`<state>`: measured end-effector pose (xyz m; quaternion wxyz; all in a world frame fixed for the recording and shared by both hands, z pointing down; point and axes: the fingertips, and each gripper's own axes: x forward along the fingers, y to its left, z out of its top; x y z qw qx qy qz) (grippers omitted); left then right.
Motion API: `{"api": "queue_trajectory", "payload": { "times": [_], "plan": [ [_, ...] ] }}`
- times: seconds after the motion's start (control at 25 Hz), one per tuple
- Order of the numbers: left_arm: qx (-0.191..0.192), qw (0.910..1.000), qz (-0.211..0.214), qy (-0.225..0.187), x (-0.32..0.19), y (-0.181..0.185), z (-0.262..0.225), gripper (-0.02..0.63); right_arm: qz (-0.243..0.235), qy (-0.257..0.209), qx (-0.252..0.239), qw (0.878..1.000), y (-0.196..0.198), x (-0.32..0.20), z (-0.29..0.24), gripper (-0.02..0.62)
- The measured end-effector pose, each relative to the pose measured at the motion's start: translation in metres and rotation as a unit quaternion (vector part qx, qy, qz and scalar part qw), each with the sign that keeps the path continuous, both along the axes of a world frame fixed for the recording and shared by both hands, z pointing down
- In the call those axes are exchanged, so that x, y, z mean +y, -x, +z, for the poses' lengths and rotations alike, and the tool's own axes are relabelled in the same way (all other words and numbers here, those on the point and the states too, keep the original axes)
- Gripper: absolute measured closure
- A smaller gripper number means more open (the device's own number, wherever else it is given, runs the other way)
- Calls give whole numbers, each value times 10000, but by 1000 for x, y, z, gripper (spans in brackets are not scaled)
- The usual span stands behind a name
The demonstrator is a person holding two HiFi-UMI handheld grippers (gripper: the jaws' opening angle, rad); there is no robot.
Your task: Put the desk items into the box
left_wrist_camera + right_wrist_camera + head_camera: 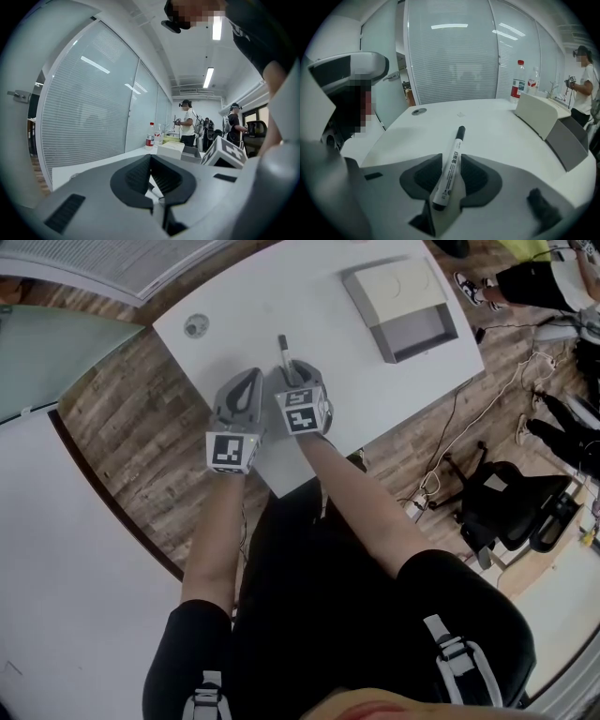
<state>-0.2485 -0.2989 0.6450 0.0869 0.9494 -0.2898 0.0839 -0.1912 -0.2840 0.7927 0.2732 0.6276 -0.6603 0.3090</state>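
A white marker with a black cap lies on the white desk, pointing away from me. My right gripper is tilted down over it with its jaws wide. In the right gripper view the marker lies in the gap between the pads and neither pad presses on it. My left gripper hovers just to the left with its fingertips together and nothing in them; it shows the same in its own view. The open beige box sits at the far right of the desk, and also shows as the box.
A round cable grommet sits at the desk's far left. A red-labelled bottle stands beyond the box. An office chair and cables are on the floor to the right. People stand in the background.
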Motion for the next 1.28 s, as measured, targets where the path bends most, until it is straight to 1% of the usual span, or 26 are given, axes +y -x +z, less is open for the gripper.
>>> {"api": "queue_trajectory", "payload": {
  "times": [0.16, 0.32, 0.44, 0.72, 0.92, 1.0, 1.16, 1.28],
  "plan": [
    [14, 10000, 3, 21, 0, 1, -1, 595, -78, -30, 183, 9998, -1, 0, 1, 517],
    [31, 10000, 16, -18, 2, 2, -3, 595, -99, -92, 114, 9998, -4, 1, 0, 522],
    [38, 10000, 13, -31, 2, 2, -10, 595, -137, -231, 103, 9996, -6, -1, -12, 522],
    [-9, 9999, 103, -130, 10, -5, -36, 595, -144, -600, 152, 9980, -22, 2, -66, 523],
    [-3, 9994, 275, -189, 29, -15, -61, 595, -155, -788, 150, 9967, -37, 23, -114, 523],
    [32, 9992, 344, -181, 38, -22, -71, 595, -184, -888, 143, 9958, -44, 33, -131, 522],
    [91, 9984, 522, -221, 57, -44, -90, 595, -379, -1181, 248, 9920, -61, 55, -166, 523],
    [94, 9977, 616, -271, 72, -61, -104, 595, -518, -1393, 220, 9886, -71, 73, -191, 523]
  ]
}}
